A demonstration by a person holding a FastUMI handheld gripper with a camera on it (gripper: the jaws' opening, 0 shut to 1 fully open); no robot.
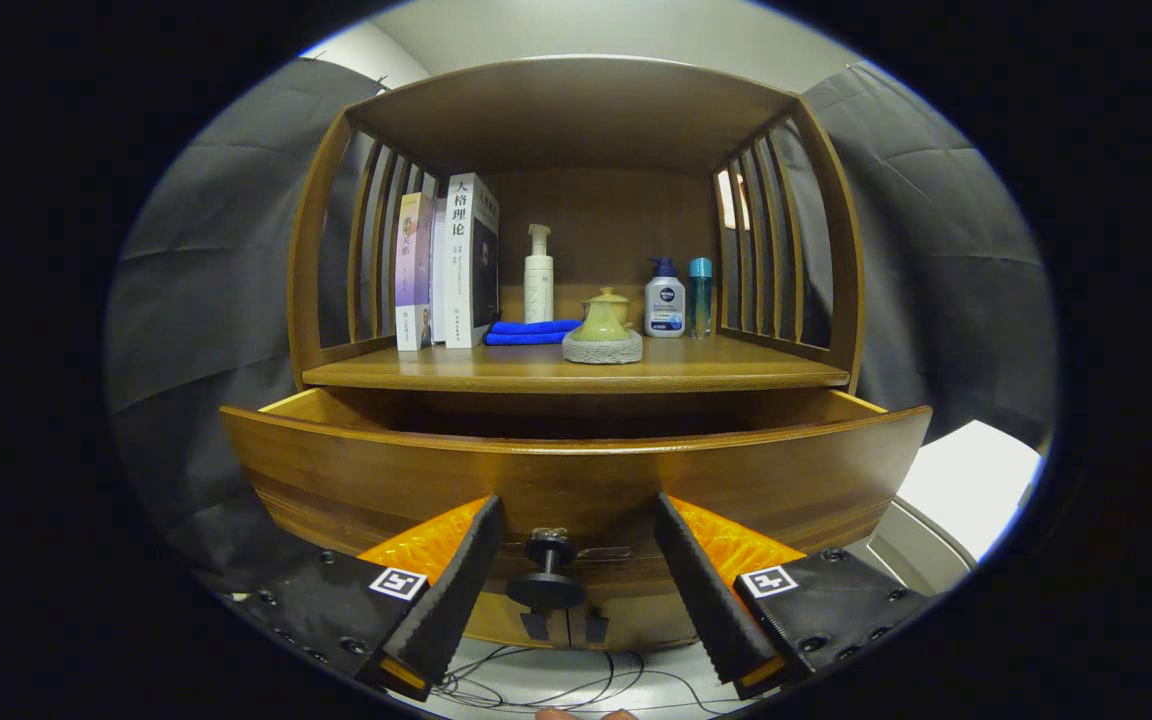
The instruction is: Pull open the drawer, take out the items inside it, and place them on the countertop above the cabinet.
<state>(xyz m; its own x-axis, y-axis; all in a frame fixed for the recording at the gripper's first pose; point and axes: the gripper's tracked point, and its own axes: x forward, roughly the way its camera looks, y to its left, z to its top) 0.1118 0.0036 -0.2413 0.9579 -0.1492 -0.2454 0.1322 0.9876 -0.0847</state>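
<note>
The gripper [570, 540] was spread wide, its fingers either side of the knob [547, 575] without touching it; the drawer [576, 470] stood pulled open.

Knob [547, 577] between spread tool [570, 540] fingers, on drawer [576, 475] below countertop [576, 372]

dim warm light from above – drawer [576, 470] interior in deep shadow, bright glare patch lower right, strong fisheye bending at edges, center sharp, gripper [576, 580] fingers apart w/ slight blur.
</note>
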